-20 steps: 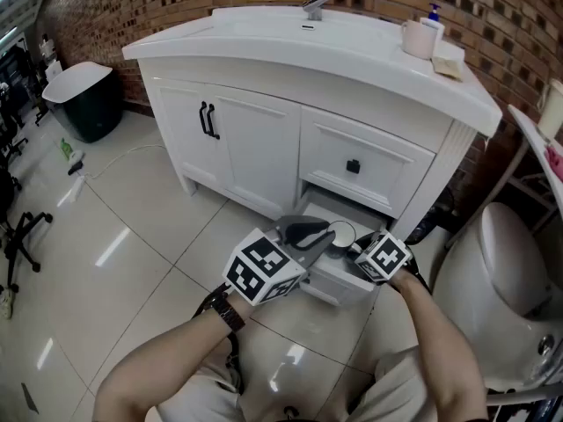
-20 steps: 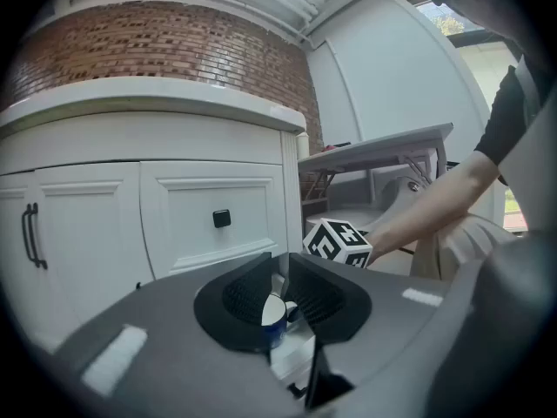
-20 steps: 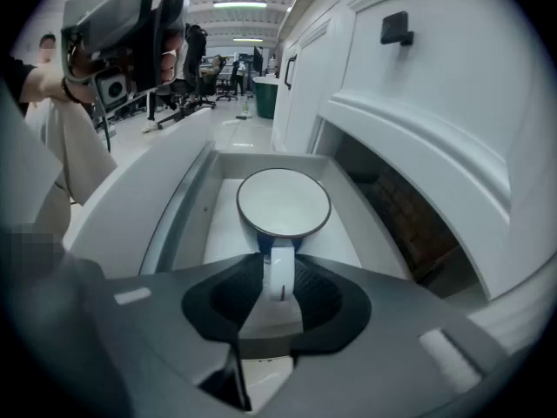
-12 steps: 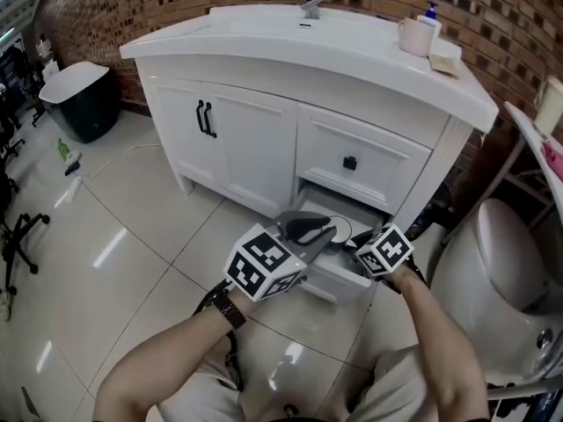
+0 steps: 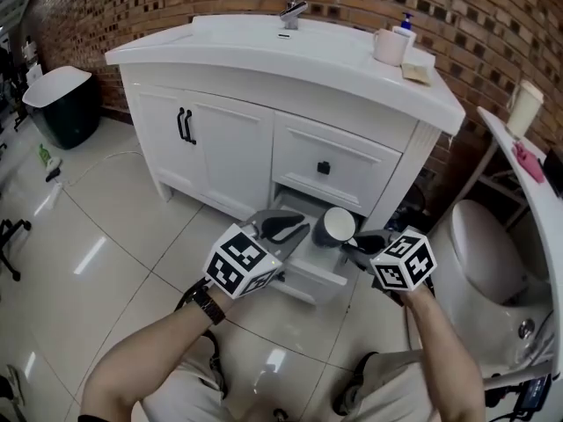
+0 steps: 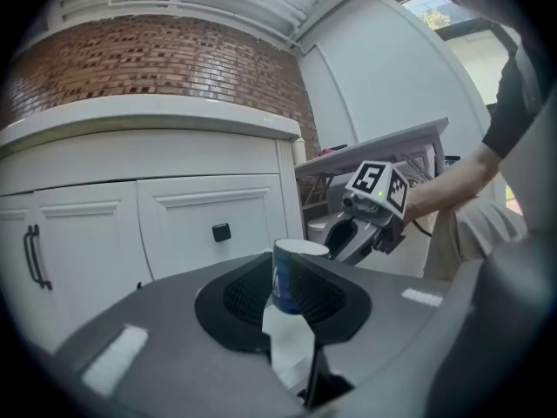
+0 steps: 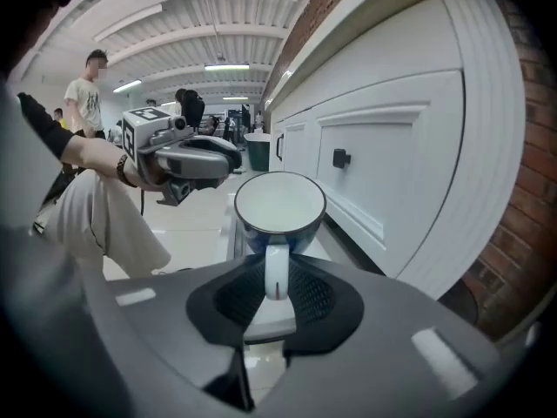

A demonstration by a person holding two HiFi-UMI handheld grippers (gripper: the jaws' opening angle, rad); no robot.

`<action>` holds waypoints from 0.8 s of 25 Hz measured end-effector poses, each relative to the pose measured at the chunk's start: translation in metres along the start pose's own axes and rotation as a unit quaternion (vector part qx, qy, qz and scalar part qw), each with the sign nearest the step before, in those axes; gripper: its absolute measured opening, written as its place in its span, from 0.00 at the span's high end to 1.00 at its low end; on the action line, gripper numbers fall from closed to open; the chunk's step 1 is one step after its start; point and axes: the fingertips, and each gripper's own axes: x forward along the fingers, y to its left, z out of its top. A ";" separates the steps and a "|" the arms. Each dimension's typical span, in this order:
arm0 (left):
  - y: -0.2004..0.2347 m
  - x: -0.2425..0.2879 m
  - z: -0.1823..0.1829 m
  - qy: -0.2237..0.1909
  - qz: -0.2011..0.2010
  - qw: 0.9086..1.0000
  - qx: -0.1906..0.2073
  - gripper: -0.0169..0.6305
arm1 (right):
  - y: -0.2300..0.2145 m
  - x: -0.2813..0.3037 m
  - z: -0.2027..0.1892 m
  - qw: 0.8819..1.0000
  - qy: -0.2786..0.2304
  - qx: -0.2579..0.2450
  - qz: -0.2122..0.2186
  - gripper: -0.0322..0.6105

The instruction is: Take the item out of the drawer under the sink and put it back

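Note:
A dark blue cup with a white inside hangs just above the open lower drawer of the white sink cabinet. My right gripper is shut on the cup's handle; the cup's mouth tips toward this camera. My left gripper hovers over the drawer's left side, jaws close together with nothing between them. In the left gripper view the cup shows just past the jaws, with the right gripper behind it.
A closed upper drawer with a black knob sits above the open one. A toilet stands close on the right, a black bin at far left. A mug and soap bottle rest on the counter.
The cup was low in the drawer; now the right gripper has raised it above the drawer. My head view has shifted to the right. The left gripper stays by the drawer.

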 end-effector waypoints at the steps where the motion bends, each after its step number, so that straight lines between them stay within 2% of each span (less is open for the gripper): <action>1: 0.002 -0.001 -0.004 0.006 0.003 1.000 0.003 0.88 | 0.001 -0.006 -0.001 1.000 0.010 -0.006 -0.007 0.85; 5: 0.005 -0.005 -0.015 0.020 0.010 1.000 0.004 0.87 | 0.003 -0.026 -0.007 0.999 0.034 -0.019 -0.029 0.85; 14: 0.012 -0.010 -0.017 0.023 0.028 0.999 0.007 0.86 | 0.008 -0.034 0.002 0.999 0.007 -0.022 -0.025 0.85; 20: 0.018 -0.014 -0.011 0.001 0.035 0.999 -0.007 0.83 | 0.008 -0.030 0.006 1.000 0.002 -0.021 -0.023 0.85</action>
